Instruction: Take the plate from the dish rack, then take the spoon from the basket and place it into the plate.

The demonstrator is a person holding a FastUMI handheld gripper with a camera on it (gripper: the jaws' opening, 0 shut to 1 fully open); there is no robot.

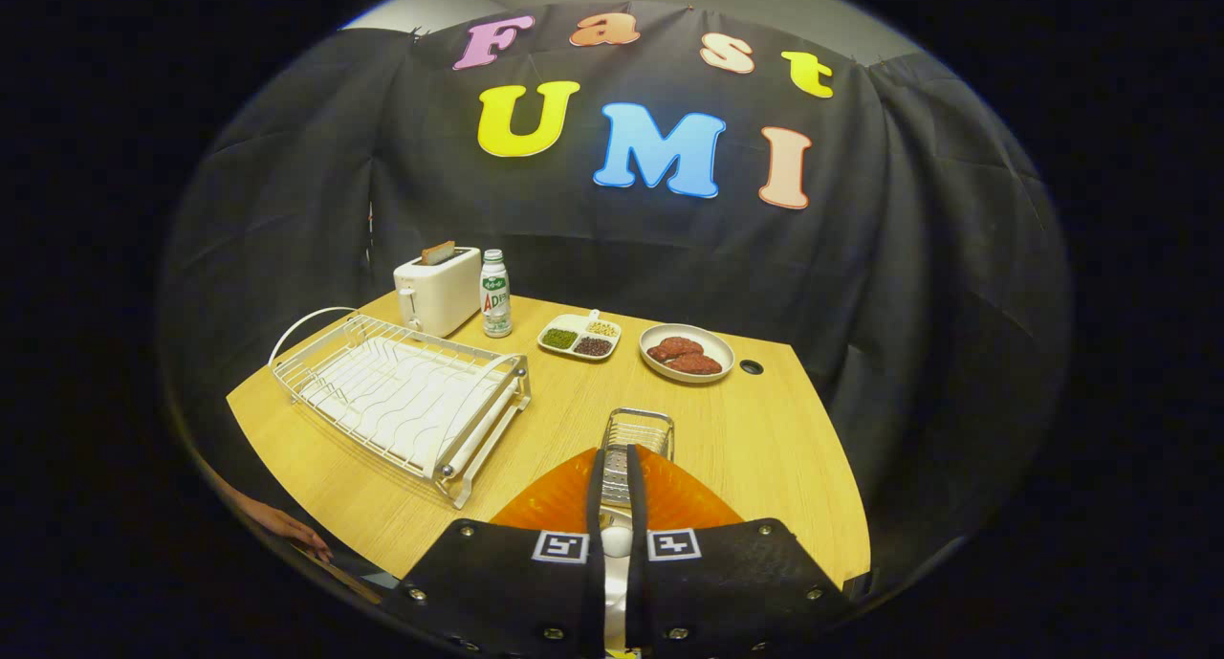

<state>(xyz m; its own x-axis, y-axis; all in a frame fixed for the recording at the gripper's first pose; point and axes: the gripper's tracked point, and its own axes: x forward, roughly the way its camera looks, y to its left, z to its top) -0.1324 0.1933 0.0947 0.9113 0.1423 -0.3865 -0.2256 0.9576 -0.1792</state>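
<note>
An orange plate [555, 502] lies on the wooden table [755, 429], right under my fingers. My gripper [615, 456] hangs over the plate with its jaws nearly together, shut on a white spoon [617, 542] that shows in the narrow gap between them. Just beyond the fingertips, at the plate's far rim, stands the small wire basket [639, 431]. The white dish rack [402, 391] sits to the left of the plate with nothing in it.
Along the table's back stand a white toaster [438, 289], a bottle [494, 294], a divided dish of beans [579, 337] and a plate of meat patties [686, 353]. A person's hand [287, 527] rests at the table's near left edge.
</note>
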